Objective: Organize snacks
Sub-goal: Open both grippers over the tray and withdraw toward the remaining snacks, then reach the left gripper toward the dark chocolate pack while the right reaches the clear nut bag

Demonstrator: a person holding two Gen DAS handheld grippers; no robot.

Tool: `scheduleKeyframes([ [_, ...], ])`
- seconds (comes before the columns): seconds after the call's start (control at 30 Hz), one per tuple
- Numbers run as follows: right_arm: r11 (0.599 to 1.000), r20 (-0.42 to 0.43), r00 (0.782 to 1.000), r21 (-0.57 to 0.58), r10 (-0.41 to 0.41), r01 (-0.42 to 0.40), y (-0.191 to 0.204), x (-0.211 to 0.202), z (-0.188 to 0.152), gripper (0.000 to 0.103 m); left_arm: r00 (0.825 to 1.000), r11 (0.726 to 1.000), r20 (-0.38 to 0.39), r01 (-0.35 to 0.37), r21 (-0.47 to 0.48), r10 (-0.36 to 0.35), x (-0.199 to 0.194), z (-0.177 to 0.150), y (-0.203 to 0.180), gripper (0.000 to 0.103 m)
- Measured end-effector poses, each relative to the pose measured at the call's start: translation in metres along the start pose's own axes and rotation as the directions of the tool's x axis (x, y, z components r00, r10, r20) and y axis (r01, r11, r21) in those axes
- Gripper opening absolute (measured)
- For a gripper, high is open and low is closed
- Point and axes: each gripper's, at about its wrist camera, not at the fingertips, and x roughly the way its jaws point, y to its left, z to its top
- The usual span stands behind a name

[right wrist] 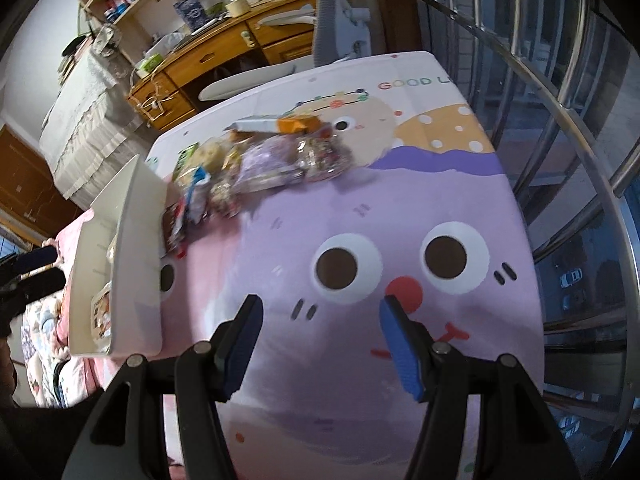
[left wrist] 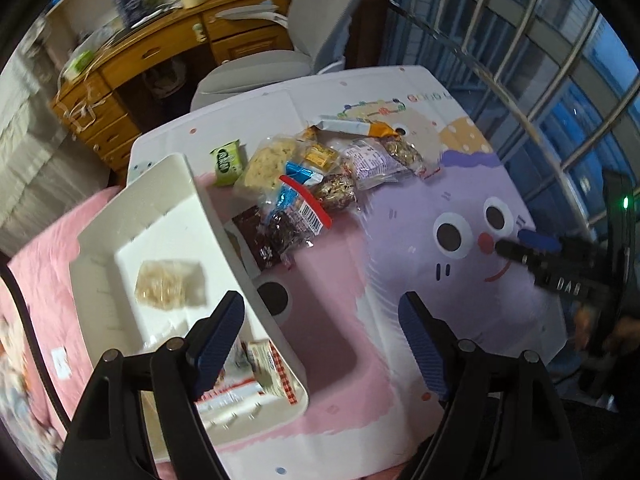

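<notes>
A pile of wrapped snacks [left wrist: 316, 176] lies on the cartoon-print table top [left wrist: 460, 184]; it also shows in the right wrist view [right wrist: 276, 160]. A white bin [left wrist: 120, 216] stands left of the pile and holds a pale wrapped snack [left wrist: 170, 283] and a red-checked packet [left wrist: 276, 372]. My left gripper [left wrist: 322, 332] is open and empty, above the bin's near right corner. My right gripper [right wrist: 322, 336] is open and empty over the purple face print, well short of the pile; it also shows at the right in the left wrist view [left wrist: 532, 244]. The bin shows edge-on at left [right wrist: 136, 240].
A green packet [left wrist: 227, 162] lies apart at the pile's far left. A grey chair [left wrist: 280, 52] and a cluttered wooden desk [left wrist: 160, 52] stand behind the table. A barred window [left wrist: 520, 60] runs along the right. Pink bedding [left wrist: 44, 280] lies left of the bin.
</notes>
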Motion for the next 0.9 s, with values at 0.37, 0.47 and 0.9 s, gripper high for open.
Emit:
scheduleKeyframes([
  [0.37, 0.999, 0.061, 0.998, -0.03, -0.022, 0.024, -0.007, 0.041, 0.039, 0.061, 0.997, 0.971, -0.055, -0.043, 0.234, 0.058, 0.058, 0.03, -0.016, 0.078],
  [0.47, 0.999, 0.068, 0.998, -0.037, -0.009, 0.012, -0.007, 0.058, 0.049, 0.062, 0.995, 0.962, -0.065, -0.061, 0.264, 0.081, 0.073, 0.036, -0.016, 0.078],
  [0.9, 0.998, 0.144, 0.989, -0.061, 0.035, -0.027, -0.004, 0.108, 0.088, 0.062, 0.98, 0.945, -0.098, -0.137, 0.298, 0.173, 0.132, 0.065, 0.006, 0.078],
])
